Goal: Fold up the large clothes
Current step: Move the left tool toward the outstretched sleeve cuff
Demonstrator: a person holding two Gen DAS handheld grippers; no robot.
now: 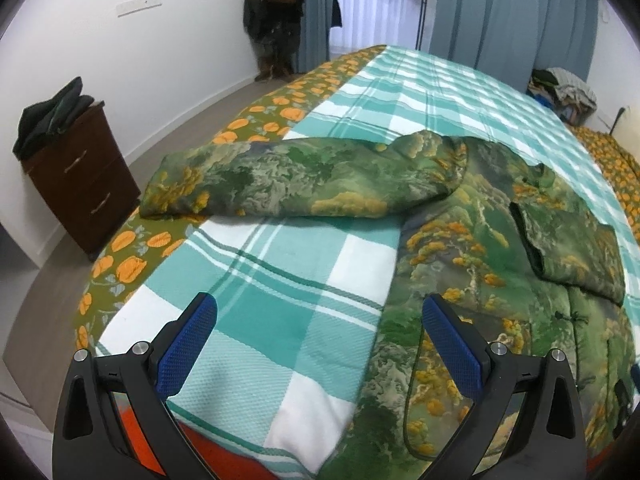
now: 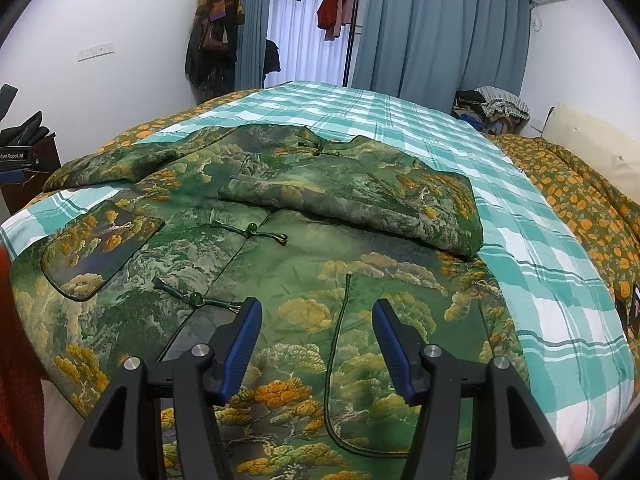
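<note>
A large green padded jacket [image 2: 280, 248] with a yellow tree print lies front up on the bed. Its right sleeve [image 2: 360, 204] is folded across the chest. Its left sleeve [image 1: 280, 178] stretches out sideways toward the bed's left edge. My left gripper [image 1: 320, 336] is open and empty, above the blanket beside the jacket's left hem [image 1: 400, 360]. My right gripper [image 2: 318, 332] is open and empty, just above the jacket's lower front.
A teal and white checked blanket [image 1: 280, 288] covers the bed, over an orange-flowered quilt [image 2: 592, 216]. A dark wooden nightstand [image 1: 76, 176] stands left of the bed. Curtains [image 2: 440, 28] and hanging coats [image 2: 214, 32] are at the far wall. A clothes pile [image 2: 492, 108] sits back right.
</note>
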